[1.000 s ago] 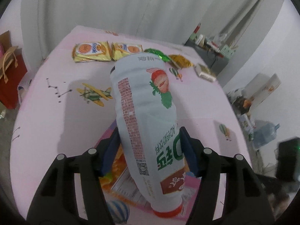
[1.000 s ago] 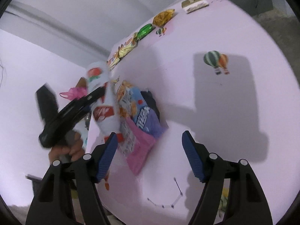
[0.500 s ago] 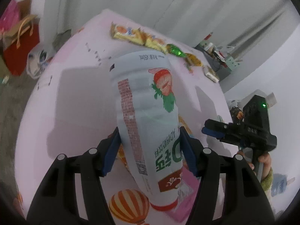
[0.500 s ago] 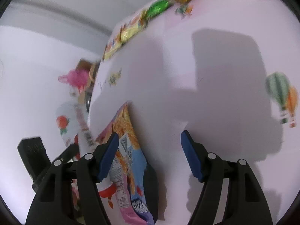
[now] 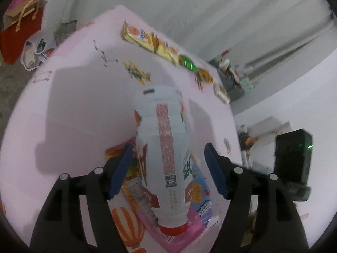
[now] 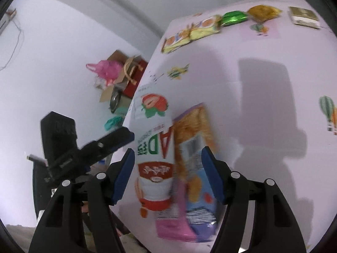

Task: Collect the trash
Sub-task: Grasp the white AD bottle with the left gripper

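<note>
A white drink bottle (image 5: 166, 147) with a red cap and a strawberry print lies on a blue-and-pink snack bag (image 5: 200, 202) near the edge of the pink table (image 5: 73, 105). My left gripper (image 5: 167, 147) straddles the bottle. Its jaws are opening, and a gap shows between the right pad and the bottle. In the right wrist view the bottle (image 6: 153, 130) and the snack bag (image 6: 193, 147) lie side by side between the open fingers of my right gripper (image 6: 167, 152). I see no pad pressing on them. The picture is blurred there.
Along the far edge of the table lie yellow snack packets (image 6: 193, 29), a green wrapper (image 6: 233, 18), a golden wrapper (image 6: 263, 11) and a small box (image 6: 304, 18). A red paper bag (image 5: 19, 27) and cardboard boxes (image 6: 118, 78) stand on the floor beside the table.
The left jaws have spread off the bottle, which has rolled so its code strip faces up. The right gripper has swung in over the bottle and the snack bag.
</note>
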`<state>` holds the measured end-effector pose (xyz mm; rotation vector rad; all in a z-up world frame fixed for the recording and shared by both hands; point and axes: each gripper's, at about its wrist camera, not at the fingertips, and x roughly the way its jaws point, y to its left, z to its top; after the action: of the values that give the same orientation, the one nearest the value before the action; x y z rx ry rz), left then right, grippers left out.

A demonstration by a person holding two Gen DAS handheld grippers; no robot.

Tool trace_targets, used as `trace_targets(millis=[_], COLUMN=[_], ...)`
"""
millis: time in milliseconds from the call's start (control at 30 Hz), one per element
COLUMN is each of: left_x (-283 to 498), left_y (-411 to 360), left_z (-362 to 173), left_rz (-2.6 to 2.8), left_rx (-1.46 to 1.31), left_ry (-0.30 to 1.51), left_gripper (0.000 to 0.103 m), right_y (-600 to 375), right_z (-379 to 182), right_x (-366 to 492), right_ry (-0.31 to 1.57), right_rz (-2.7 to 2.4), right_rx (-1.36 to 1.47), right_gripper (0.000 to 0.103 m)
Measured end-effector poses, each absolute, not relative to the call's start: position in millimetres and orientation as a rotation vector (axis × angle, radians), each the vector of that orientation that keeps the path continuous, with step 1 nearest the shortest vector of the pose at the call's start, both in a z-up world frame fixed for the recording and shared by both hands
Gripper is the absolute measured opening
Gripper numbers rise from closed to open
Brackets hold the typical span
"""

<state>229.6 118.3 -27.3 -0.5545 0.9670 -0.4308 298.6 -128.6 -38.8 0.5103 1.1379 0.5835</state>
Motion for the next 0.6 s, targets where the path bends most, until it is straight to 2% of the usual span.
trace_targets(millis=[167, 267, 600], left_x=[214, 204, 166], left_y=[147, 156, 169], left_z=[-26, -33, -58], left_rz=[-0.360, -0.328, -0.327], left_rx=[-0.557, -0.546, -0.556], left_ry=[0.954, 0.979, 1.048], left_gripper=[0.066, 0.066, 0.065], right_y=[-97, -70, -12], right_z=[-48, -49, -72], right_x=[304, 307, 314], right_ry=[1.209, 1.232, 1.305], right_rz=[0.552, 0.525, 0.468], right_rx=[0.460, 0.401, 0.210], right_gripper=[0.064, 0.071, 0.073])
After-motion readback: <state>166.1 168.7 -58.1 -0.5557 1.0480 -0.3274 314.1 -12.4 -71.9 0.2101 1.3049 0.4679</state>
